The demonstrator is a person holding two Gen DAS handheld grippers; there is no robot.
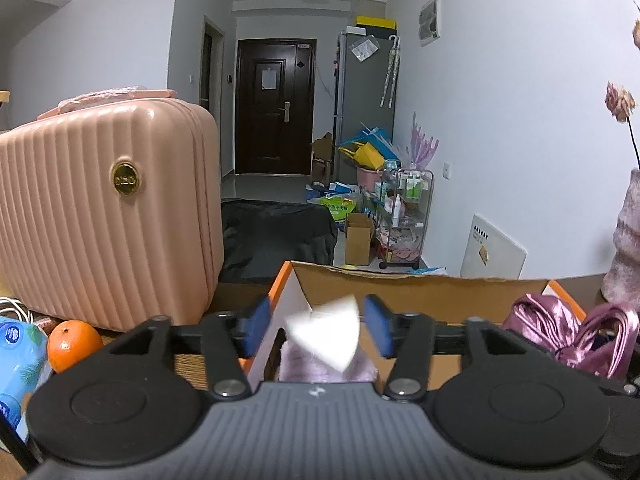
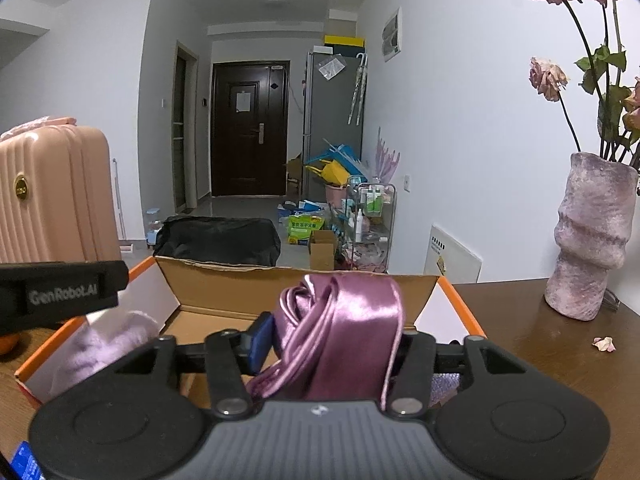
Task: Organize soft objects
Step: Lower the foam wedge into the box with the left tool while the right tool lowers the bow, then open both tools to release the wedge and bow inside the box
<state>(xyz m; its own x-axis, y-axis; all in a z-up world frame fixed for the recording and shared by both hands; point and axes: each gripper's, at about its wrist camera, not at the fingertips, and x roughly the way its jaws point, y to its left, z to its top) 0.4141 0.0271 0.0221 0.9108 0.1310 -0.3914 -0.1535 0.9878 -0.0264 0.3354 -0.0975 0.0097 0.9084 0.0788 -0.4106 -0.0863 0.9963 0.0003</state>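
A cardboard box (image 1: 420, 278) with orange edges stands open on the table in front of both grippers. My left gripper (image 1: 318, 322) is open over the box's left part. Between its blue pads (image 1: 258, 320) a blurred white tag (image 1: 324, 332) and a lilac fluffy cloth (image 1: 304, 366) show, touching neither pad. The same lilac cloth (image 2: 108, 344) lies in the left of the box (image 2: 280, 270). My right gripper (image 2: 332, 340) is open over the box's right part. A shiny purple satin cloth (image 2: 344, 320) lies loosely between its fingers and drapes over the right one, hiding that pad.
A ribbed pink suitcase (image 1: 108, 216) stands left of the box, with an orange (image 1: 74, 344) and a blue tissue pack (image 1: 16, 360) at its foot. On the wooden table (image 2: 520, 360) to the right stand a mauve vase of dried roses (image 2: 592, 240) and a fallen petal (image 2: 603, 343).
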